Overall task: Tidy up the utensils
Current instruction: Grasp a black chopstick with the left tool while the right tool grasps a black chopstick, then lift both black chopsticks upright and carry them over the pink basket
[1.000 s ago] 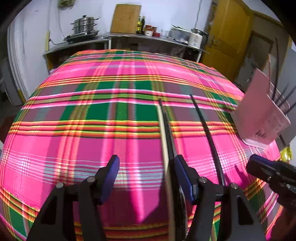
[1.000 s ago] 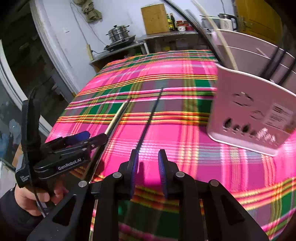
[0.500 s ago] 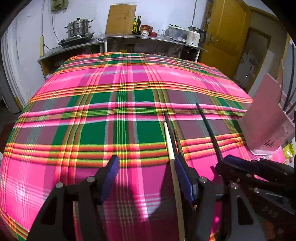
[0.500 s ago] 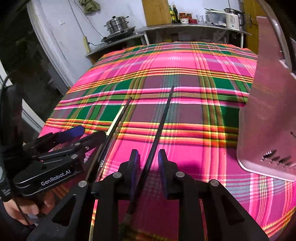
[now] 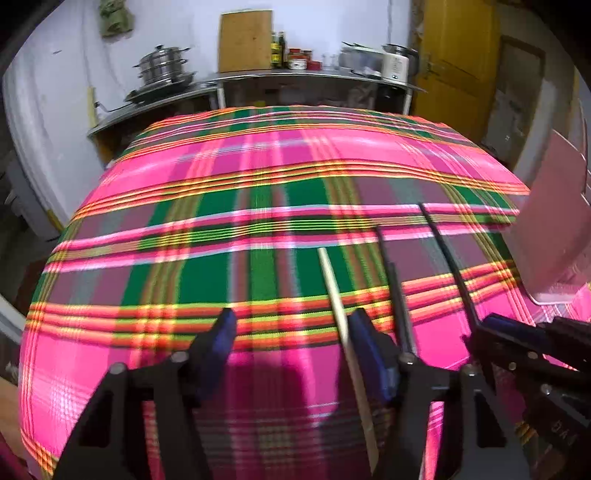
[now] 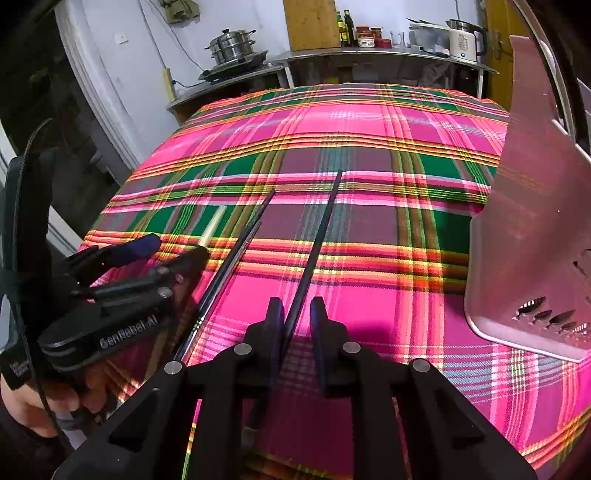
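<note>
This is a home kitchen, plain and lived-in. Beyond the far edge of the bench [image 6: 369,122], which is covered in a pink, green and orange plaid cloth, a metal counter [image 6: 369,57] runs along a white-painted wall. On the counter's left end a stacked steel steamer pot [image 6: 231,46] sits on a cooktop. A large wooden cutting board [image 6: 312,24] leans upright against the wall, with dark bottles [image 6: 345,31] and small red-lidded jars [image 6: 364,38] just beside it. Towards the right end stands a white electric kettle [image 6: 463,40]. A yellow wooden door [image 5: 454,62] closes off the room's right corner.
</note>
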{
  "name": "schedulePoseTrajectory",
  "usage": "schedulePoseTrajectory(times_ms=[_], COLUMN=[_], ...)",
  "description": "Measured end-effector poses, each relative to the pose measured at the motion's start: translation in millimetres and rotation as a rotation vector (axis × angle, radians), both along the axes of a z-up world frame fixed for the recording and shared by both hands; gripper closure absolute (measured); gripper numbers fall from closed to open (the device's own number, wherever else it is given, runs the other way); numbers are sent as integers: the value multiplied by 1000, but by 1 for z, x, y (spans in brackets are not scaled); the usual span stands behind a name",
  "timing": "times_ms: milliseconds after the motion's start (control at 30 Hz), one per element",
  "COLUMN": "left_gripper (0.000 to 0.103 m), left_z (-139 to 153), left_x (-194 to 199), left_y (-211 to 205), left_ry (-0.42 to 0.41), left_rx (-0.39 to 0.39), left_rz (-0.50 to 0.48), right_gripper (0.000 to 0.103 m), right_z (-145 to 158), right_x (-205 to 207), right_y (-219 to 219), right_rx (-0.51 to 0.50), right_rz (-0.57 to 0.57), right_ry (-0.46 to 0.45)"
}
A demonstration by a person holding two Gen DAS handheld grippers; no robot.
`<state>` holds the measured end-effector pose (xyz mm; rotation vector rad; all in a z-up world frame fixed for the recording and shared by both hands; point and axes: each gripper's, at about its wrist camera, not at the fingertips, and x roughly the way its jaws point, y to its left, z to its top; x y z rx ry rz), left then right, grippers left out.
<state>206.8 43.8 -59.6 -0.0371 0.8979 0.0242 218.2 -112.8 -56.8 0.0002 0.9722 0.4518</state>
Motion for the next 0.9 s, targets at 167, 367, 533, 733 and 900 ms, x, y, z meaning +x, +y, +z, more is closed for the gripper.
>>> schedulePoseTrajectory(times_ms=[167,367,533,733,900], left_gripper=[48,52,65,75,95], left_z=[1,1,0,1,3], left_x=[4,30,37,39,49], left_y=[10,17,13,14,12], left_ry=[6,20,19,23,41], left_rx=[-27,-65,-31,-35,-50], left_rz=[26,16,2,-9,-24], right_gripper=[88,88,88,88,88], right_z=[1,2,2,2,2], right_x=[3,18,26,24,29], right_y=[-3,1,7,15,19], right_rx=[6,11,-9,-52,-65], right_rz=[-1,-25,-32,-31,-21], right_ry=[9,15,16,-4,2])
